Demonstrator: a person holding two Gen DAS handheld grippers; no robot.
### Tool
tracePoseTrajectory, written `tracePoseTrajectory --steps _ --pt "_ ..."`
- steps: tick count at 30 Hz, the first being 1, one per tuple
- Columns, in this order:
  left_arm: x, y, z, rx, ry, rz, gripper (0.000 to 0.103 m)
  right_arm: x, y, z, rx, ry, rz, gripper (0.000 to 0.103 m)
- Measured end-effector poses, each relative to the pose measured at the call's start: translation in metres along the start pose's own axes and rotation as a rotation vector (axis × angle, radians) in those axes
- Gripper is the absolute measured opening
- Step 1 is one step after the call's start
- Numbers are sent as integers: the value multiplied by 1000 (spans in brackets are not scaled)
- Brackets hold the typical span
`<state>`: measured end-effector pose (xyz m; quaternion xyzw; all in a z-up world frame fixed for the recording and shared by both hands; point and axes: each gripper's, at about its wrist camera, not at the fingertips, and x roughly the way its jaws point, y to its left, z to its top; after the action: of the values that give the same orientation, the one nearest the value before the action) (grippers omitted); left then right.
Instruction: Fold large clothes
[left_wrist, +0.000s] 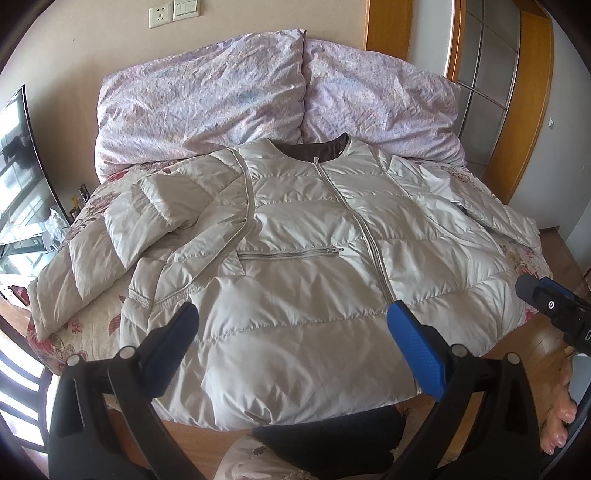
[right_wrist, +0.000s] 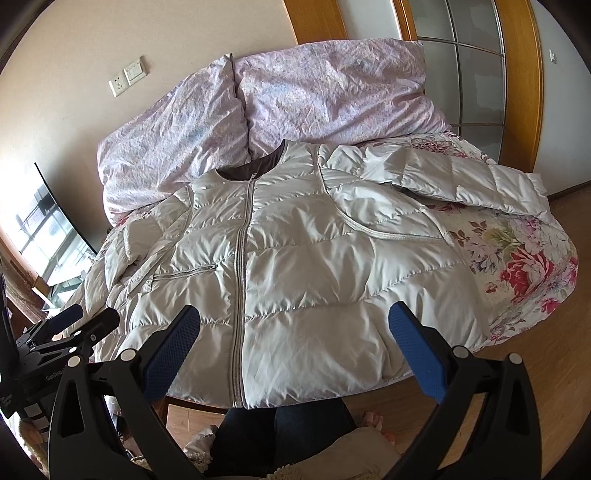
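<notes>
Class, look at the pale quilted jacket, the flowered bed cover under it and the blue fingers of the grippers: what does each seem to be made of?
Pale quilted jacket: probably a glossy synthetic shell over puffy filling, judging by its sheen and stitched channels. Flowered bed cover: matte printed woven cloth, perhaps cotton. Blue fingers: textured pads, likely rubber or plastic, with a dotted surface, on black plastic-looking arms.

Ahead of my left gripper (left_wrist: 293, 321) and my right gripper (right_wrist: 295, 321), both with fingers spread wide, the puffy jacket (left_wrist: 314, 266) covers nearly the whole bed (right_wrist: 517, 266). Beyond its collar, crumpled pillows (left_wrist: 207, 92) block the far side. Bare floral cover lies open to my right; wooden floor (right_wrist: 480, 373) below is free.
</notes>
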<state>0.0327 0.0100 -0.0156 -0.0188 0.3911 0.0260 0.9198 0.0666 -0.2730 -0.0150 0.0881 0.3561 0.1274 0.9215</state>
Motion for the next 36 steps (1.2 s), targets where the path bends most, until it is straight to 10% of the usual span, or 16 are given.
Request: tracePoseTrajectory --steps 11,23,26,36 --pt "52 15 27 -22 63 15 101 43 -78 35 202 -49 -99 102" --pt "105 41 52 -114 133 -96 101 94 -263 62 839 -136 -50 101" --pt "114 44 57 -131 132 -114 101 108 -299 58 971 -139 -55 78" --pt "131 64 62 -260 84 -214 101 119 -360 57 1163 -241 -74 55"
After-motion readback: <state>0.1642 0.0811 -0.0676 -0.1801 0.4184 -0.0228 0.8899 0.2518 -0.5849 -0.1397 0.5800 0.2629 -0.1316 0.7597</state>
